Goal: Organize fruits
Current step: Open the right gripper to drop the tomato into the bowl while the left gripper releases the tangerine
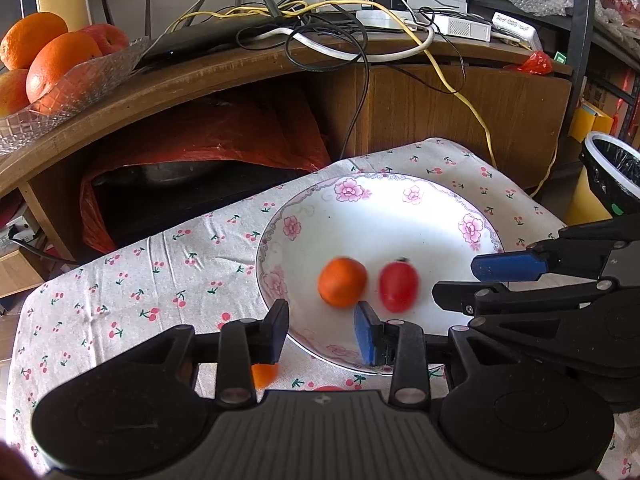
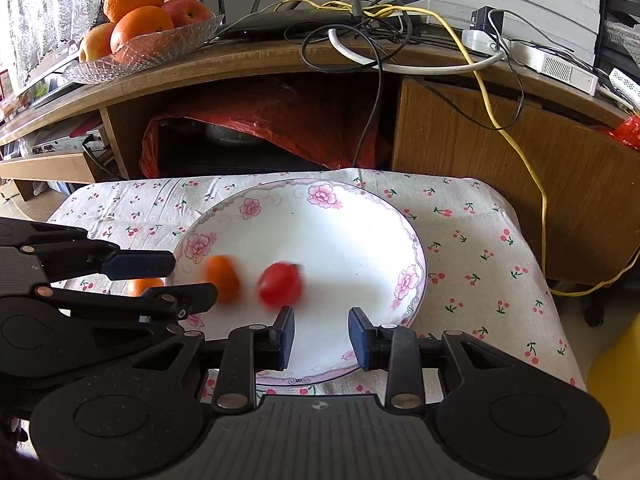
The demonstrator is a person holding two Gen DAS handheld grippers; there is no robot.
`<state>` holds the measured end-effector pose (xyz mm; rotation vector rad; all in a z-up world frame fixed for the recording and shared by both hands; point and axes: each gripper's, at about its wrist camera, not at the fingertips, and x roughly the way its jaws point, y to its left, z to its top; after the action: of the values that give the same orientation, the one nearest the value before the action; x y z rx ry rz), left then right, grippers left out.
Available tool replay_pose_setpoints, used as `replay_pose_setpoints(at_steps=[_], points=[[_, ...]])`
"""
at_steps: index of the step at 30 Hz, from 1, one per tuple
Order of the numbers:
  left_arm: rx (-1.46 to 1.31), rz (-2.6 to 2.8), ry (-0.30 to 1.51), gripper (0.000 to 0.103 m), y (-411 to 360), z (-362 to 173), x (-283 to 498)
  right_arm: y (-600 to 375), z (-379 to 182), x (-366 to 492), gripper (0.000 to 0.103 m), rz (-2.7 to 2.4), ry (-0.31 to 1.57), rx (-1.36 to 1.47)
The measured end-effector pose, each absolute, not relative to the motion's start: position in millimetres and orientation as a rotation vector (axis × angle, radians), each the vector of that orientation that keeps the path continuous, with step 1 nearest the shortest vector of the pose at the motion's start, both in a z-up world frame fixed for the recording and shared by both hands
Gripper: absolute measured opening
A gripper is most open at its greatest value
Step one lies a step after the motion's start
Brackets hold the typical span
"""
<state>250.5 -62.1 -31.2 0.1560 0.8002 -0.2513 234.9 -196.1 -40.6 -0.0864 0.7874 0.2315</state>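
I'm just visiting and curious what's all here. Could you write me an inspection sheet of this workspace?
Surface: cherry-print tablecloth, wrinkled.
Job's things: small orange fruit and red tomato on flowered plate, blurred; another orange piece beside the plate.
Clutter: nothing seen on cloth.
Grippers: left tool and right tool both open, empty.
Cables: yellow cable and tangled black wires on cabinet.
Surroundings: glass fruit bowl, trash bin.

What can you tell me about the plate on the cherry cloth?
The plate is round, white and glossy, like glazed ceramic, with pink flowers and a thin scrolled border along its rim. It lies flat on the cloth, near the table's far edge. Inside sit a small orange fruit and a red one, both blurred. No claw touches it.
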Motion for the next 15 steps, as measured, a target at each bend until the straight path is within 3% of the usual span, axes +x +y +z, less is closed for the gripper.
replay_pose_setpoints(at_steps=[15], points=[[0.152, -0.236, 0.811, 0.045, -34, 5, 179, -209, -17, 192, 0.030, 0.234, 0.756, -0.062]])
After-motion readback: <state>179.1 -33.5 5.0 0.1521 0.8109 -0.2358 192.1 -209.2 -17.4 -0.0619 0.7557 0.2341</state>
